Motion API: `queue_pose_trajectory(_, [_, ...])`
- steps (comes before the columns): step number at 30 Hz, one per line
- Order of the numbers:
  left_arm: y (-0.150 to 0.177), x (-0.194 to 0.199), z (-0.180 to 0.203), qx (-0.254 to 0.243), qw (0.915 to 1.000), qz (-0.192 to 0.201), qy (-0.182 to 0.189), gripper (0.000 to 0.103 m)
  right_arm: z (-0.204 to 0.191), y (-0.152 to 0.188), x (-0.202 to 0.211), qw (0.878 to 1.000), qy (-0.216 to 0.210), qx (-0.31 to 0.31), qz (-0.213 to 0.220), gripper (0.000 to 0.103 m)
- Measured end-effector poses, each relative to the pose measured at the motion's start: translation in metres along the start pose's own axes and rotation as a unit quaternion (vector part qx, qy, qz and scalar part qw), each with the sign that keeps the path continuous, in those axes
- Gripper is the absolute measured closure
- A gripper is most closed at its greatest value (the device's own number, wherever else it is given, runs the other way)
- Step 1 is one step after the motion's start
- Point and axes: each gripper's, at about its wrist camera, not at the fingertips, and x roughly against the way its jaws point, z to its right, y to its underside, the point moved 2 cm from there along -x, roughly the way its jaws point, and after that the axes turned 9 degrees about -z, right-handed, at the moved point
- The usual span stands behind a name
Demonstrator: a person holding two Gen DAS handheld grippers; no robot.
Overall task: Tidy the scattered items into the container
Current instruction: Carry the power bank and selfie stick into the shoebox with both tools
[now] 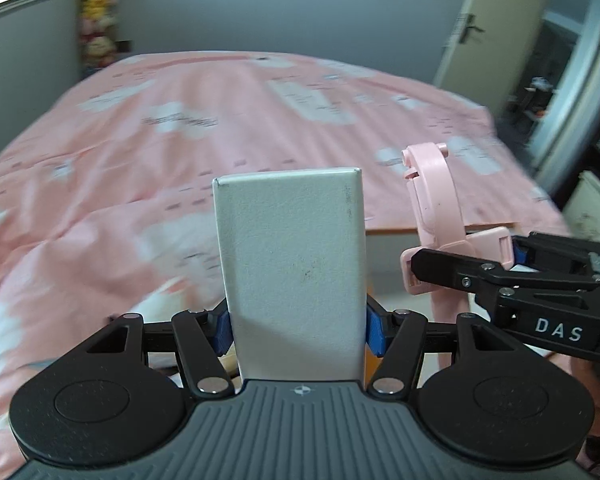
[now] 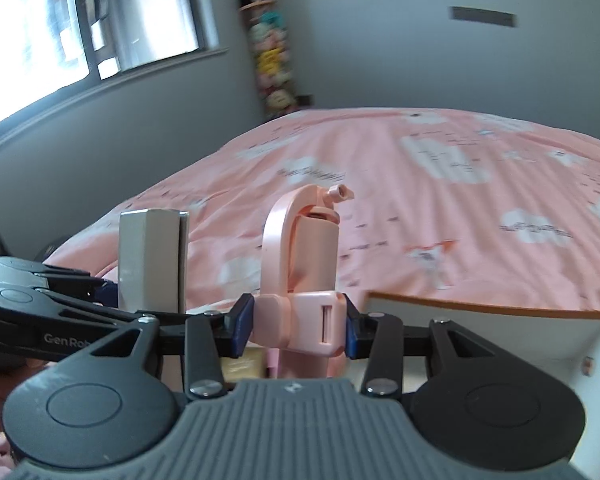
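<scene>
White box (image 1: 292, 268): flat rectangular carton, long axis running straight out along the left gripper (image 1: 298, 330) fingers, far end pointing away and up toward the bed. Blue pads (image 1: 374, 330) press on both narrow sides near its base; most of its length sticks out past the fingertips. Clamped, off any surface.

Pink folding holder (image 2: 300, 264): long axis also along the right gripper (image 2: 296, 330) fingers, standing up out of them, curved arm and small nozzle-like tip at the far end, tip angled to the right. Blue pads (image 2: 242, 328) squeeze its squarish slotted base from both sides. A pink stem carries on below the fingers. Clamped, in the air.

The two held things sit side by side, near each other but apart. In the left wrist view, the right gripper comes in from the right of the box, holder just beyond the box's right edge. In the right wrist view, the box stands left of the holder, seen edge-on.

Beyond both sets of fingertips: pink bedcover (image 1: 220, 128) with white cloud print, blurred. Below and right of the right fingers, a white container (image 2: 500, 332) with an orange rim, its inside wall bare where seen. Something tan just under the right fingers, too hidden to identify.

Farther out: grey wall, window (image 2: 80, 20), stack of plush toys (image 2: 270, 56) in the corner, open door (image 1: 496, 24) at right. A hand shows behind each opposite gripper.
</scene>
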Motion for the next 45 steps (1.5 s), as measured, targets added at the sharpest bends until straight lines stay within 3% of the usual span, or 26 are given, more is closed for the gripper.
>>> queue_pose_trajectory(3, [-0.014, -0.018, 0.03, -0.027, 0.9989, -0.008, 0.038, 0.033, 0.029, 0.006, 0.012, 0.999, 0.037, -0.024, 0.001, 0.057])
queue_pose_trajectory(6, [-0.024, -0.052, 0.055, -0.042, 0.9957, -0.042, 0.071, 0.033, 0.061, 0.017, 0.01, 0.996, 0.064, -0.061, -0.014, 0.057])
queue_pose_trajectory(10, [-0.022, -0.105, 0.083, -0.06, 0.9906, -0.096, 0.077, 0.033, 0.103, 0.038, -0.01, 0.989, 0.094, -0.105, -0.053, 0.057])
queue_pose_trajectory(15, [-0.018, -0.159, 0.098, -0.056, 0.9806, -0.163, 0.093, 0.033, 0.149, 0.064, -0.035, 0.978, 0.088, -0.162, -0.095, 0.057])
queue_pose_trajectory(21, [-0.012, -0.19, 0.113, -0.095, 0.9778, -0.183, 0.038, 0.033, 0.165, 0.075, -0.052, 0.974, 0.079, -0.176, -0.117, 0.057])
queue_pose_trajectory(26, [-0.005, -0.215, 0.123, -0.118, 0.964, -0.238, 0.001, 0.032, 0.17, 0.081, -0.064, 0.97, 0.079, -0.189, -0.13, 0.057])
queue_pose_trajectory(29, [0.002, -0.227, 0.122, -0.11, 0.9589, -0.262, -0.003, 0.032, 0.174, 0.083, -0.07, 0.97, 0.077, -0.188, -0.134, 0.057])
queue_pose_trajectory(41, [0.009, -0.211, 0.114, -0.115, 0.9621, -0.247, 0.003, 0.034, 0.181, 0.085, -0.076, 0.969, 0.075, -0.191, -0.14, 0.057])
queue_pose_trajectory(45, [0.004, -0.186, 0.111, -0.123, 0.9701, -0.209, 0.01, 0.041, 0.182, 0.084, -0.079, 0.966, 0.073, -0.198, -0.147, 0.057])
